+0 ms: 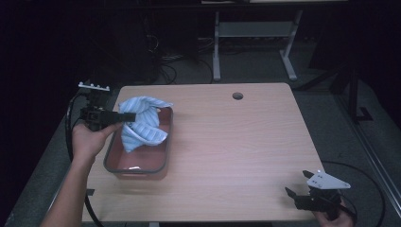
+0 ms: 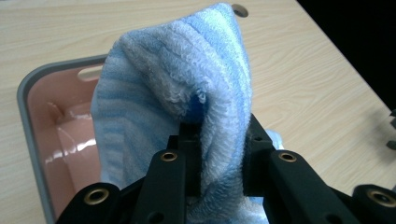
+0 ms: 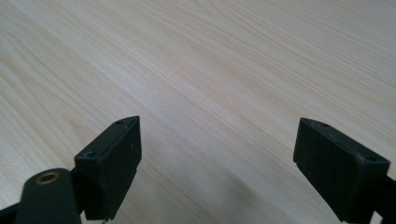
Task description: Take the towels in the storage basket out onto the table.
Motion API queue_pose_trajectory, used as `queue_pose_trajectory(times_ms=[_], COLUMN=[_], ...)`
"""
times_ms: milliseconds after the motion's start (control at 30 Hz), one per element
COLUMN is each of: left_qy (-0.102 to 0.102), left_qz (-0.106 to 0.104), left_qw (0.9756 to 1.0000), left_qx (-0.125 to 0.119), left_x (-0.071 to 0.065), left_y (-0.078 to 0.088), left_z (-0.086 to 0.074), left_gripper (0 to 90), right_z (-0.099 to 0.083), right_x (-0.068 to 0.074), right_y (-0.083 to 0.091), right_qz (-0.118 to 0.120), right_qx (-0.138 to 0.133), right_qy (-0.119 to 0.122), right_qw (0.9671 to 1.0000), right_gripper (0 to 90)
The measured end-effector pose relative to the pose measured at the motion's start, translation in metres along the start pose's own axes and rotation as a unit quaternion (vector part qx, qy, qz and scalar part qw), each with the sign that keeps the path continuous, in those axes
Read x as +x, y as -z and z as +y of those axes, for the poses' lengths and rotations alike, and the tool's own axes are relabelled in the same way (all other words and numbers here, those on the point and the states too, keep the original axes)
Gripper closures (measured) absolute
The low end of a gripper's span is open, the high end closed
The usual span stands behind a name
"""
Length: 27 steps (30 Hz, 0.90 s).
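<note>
L gripper (image 1: 124, 117) sits at the left edge of the light wood-grain surface (image 1: 236, 142), held in the person's left hand (image 1: 87, 139), pointing right across the tub. Its black fingers (image 2: 187, 154) are pinching a fold of the light-blue striped terry towel (image 1: 141, 124); in the left gripper view the cloth is bunched tight between the two pads & rises above them in a rumpled peak.

Towel is partly lifted: upper part hangs from the grip over the tub's left/far side, lower part drapes down into the tub. The grey-rimmed rectangular plastic tub w/ pinkish inside (image 1: 163, 156) stands on the surface's left half; its near end is bare, w/ shiny pink floor visible, also seen left of the towel in the left gripper view (image 2: 56, 135).

R gripper (image 1: 297, 183) is at the near right corner of the surface, well apart from tub & towel, grey three-cornered plate on top. Its fingers (image 3: 114, 163) are spread wide w/ nothing between them, just bare wood below.

Round cable hole (image 1: 238, 96) near the far edge of the surface.
</note>
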<state>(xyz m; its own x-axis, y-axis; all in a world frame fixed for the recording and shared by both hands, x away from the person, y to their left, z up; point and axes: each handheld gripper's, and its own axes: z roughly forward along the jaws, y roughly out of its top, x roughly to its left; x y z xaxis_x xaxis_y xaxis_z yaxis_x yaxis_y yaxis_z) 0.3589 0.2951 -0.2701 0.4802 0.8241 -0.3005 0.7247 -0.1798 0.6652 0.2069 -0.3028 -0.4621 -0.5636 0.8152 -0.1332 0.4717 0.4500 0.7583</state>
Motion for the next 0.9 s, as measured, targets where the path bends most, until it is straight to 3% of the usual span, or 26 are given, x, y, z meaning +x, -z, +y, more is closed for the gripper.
queue_pose_trajectory(times_ms=[233,900], left_qy=[-0.006,-0.049], left_qz=[-0.005,-0.029], left_qw=[1.0000,0.9984], left_qx=[-0.001,0.005], left_x=[-0.011,-0.057], left_y=[-0.001,-0.020], left_z=[0.008,0.038], left_gripper=[74.2,74.0], right_z=[0.000,0.001], right_x=[0.000,0.000], right_y=[0.001,0.001], right_qz=[-0.002,-0.001], right_qx=[-0.002,-0.004], right_qy=[0.000,0.001], right_qw=[1.0000,1.0000], right_gripper=[14.7,14.7])
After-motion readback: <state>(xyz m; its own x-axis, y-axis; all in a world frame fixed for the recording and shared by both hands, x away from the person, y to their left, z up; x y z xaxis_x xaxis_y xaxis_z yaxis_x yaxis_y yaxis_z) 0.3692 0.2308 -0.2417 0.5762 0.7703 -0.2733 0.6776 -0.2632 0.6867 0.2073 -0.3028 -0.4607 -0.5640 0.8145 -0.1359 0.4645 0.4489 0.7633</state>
